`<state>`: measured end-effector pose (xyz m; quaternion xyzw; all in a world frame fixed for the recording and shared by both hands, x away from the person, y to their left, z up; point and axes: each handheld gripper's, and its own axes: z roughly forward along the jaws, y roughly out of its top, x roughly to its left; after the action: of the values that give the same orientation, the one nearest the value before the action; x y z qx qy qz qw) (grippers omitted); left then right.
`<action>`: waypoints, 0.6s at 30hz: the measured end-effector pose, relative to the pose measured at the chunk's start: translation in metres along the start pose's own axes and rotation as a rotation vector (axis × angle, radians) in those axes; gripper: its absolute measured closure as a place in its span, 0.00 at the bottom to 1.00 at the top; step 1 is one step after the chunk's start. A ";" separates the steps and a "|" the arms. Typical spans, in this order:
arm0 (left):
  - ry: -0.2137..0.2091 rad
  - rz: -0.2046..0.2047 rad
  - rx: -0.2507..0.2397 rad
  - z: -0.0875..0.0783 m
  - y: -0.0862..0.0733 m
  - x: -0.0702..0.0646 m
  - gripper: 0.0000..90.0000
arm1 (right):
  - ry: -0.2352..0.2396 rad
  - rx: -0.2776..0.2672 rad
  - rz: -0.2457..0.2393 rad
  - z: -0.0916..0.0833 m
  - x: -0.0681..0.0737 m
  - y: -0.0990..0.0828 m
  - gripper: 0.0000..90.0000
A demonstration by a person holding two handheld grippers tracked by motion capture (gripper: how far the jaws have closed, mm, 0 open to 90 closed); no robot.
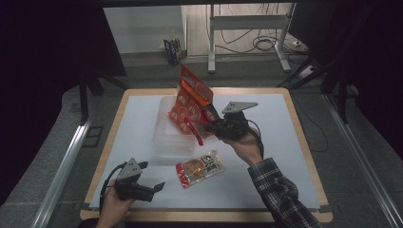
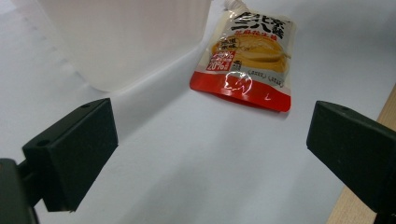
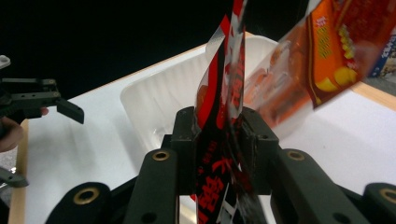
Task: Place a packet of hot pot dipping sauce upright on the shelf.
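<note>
The table's (image 1: 285, 156) right half and near left corner are left bare for passage. Its middle is blocked by the clear tray (image 1: 166, 137), apparently overhung by raised red packets (image 1: 190, 102). A flat pouch (image 1: 200, 168) obstructs the near-middle stretch.

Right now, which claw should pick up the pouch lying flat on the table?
Left. The left claw is open with nothing between its jaws, and it faces the flat pouch close ahead. The right claw is shut on the red snack bag above the clear tub.
</note>
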<state>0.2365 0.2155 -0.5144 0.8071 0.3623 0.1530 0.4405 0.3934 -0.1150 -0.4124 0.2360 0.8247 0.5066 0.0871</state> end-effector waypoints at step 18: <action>-0.010 -0.009 0.004 0.000 -0.001 0.001 0.02 | 0.028 -0.007 -0.077 0.051 -0.005 0.011 0.77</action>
<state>0.2370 0.2168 -0.5147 0.8070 0.3642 0.1463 0.4413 0.4206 -0.0731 -0.4272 0.1968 0.8326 0.5088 0.0957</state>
